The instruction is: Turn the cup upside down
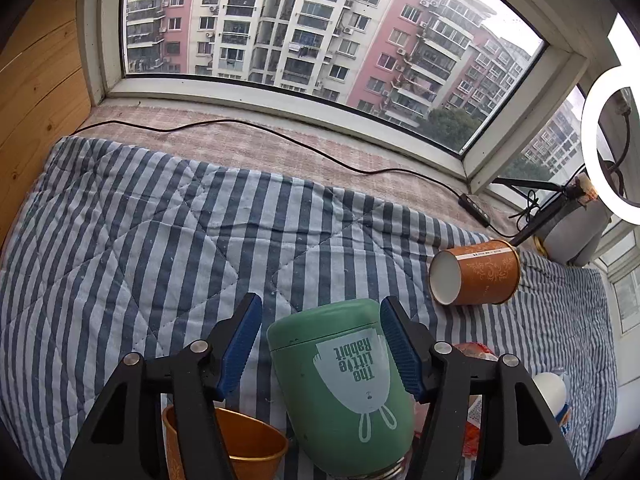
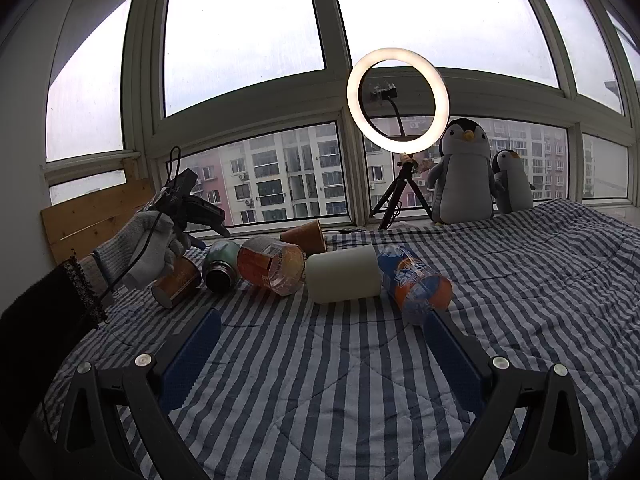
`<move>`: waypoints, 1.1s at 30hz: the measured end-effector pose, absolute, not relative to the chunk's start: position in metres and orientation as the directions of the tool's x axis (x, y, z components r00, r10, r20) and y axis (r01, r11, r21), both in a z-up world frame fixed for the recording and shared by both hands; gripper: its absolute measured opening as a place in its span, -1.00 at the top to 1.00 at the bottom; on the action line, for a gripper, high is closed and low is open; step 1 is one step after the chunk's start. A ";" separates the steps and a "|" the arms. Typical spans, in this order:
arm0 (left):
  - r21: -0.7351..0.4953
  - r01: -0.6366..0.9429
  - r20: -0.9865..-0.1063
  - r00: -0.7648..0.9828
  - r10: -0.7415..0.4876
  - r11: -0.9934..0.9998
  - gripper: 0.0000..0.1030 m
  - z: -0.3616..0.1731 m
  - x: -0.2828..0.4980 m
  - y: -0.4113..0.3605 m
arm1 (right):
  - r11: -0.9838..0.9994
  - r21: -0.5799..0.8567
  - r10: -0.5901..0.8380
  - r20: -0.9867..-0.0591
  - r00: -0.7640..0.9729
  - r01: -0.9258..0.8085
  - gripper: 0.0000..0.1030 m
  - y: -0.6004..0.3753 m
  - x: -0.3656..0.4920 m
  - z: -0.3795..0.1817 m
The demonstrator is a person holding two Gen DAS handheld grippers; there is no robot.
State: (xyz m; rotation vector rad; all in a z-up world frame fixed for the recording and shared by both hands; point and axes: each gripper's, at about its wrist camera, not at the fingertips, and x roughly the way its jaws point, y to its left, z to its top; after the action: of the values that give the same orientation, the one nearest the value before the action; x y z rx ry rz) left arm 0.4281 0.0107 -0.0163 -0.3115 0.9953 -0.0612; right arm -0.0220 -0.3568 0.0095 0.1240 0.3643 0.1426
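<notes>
A green cup [image 1: 344, 384] with a white rabbit label lies on its side on the striped quilt [image 1: 160, 240], its mouth toward the camera. My left gripper [image 1: 320, 344] is open, its blue pads either side of the cup's closed end, apart from it on the left side. In the right wrist view the same green cup [image 2: 221, 266] lies among other items, with the left gripper [image 2: 192, 208] held by a gloved hand above it. My right gripper [image 2: 320, 360] is open and empty over bare quilt.
Orange paper cups lie nearby [image 1: 476, 278] [image 1: 240, 448]. A clear jar [image 2: 270, 264], a white cylinder [image 2: 344, 276] and a soda bottle [image 2: 414, 280] lie in a row. A ring light [image 2: 398, 100] and plush penguins [image 2: 466, 172] stand by the window. A cable [image 1: 280, 136] runs along the sill.
</notes>
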 end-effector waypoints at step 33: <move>-0.268 0.164 -0.840 0.443 -0.314 0.949 -0.14 -0.023 0.310 -0.049 | 0.989 0.076 0.147 -0.331 0.932 -0.129 -0.95 -0.333 -0.038 0.019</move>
State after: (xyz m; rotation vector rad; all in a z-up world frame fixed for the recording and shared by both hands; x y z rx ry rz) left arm 0.3104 -0.0488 -0.0229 -0.1549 1.0728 -0.2979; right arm -0.0376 -0.3335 0.0187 0.0531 0.3426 0.1410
